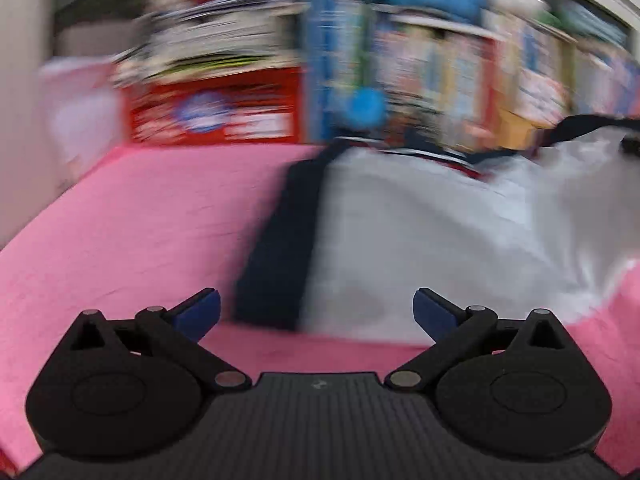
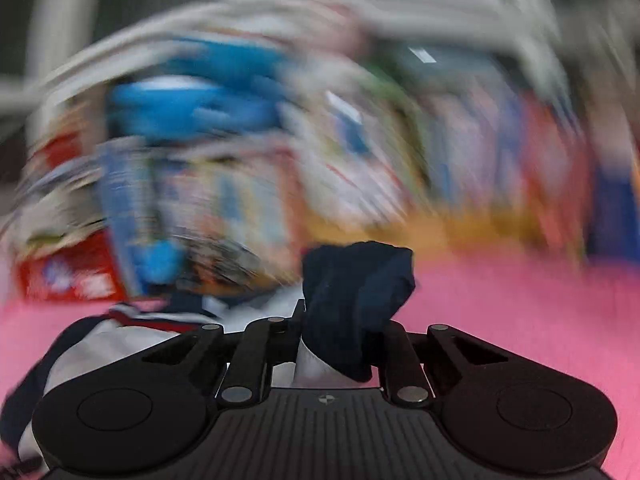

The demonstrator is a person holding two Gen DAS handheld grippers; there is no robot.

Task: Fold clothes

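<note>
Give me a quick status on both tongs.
Left tongs open, empty. Right tongs shut on navy sleeve. Shirt half-spread on pink sheet. Nothing blocking.

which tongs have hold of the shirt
The right tongs, shut on the shirt's navy sleeve. The left tongs are open, gripping nothing.

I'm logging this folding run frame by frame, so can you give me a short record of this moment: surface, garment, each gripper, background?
surface: pink sheet
garment: white shirt with navy sleeve trim, lying on the sheet
left gripper: open, empty, facing the shirt's near edge
right gripper: shut on a bunched navy sleeve of the shirt
background: cluttered shelves of colourful books, a red box
image quality: heavy motion blur in both wrist views
</note>
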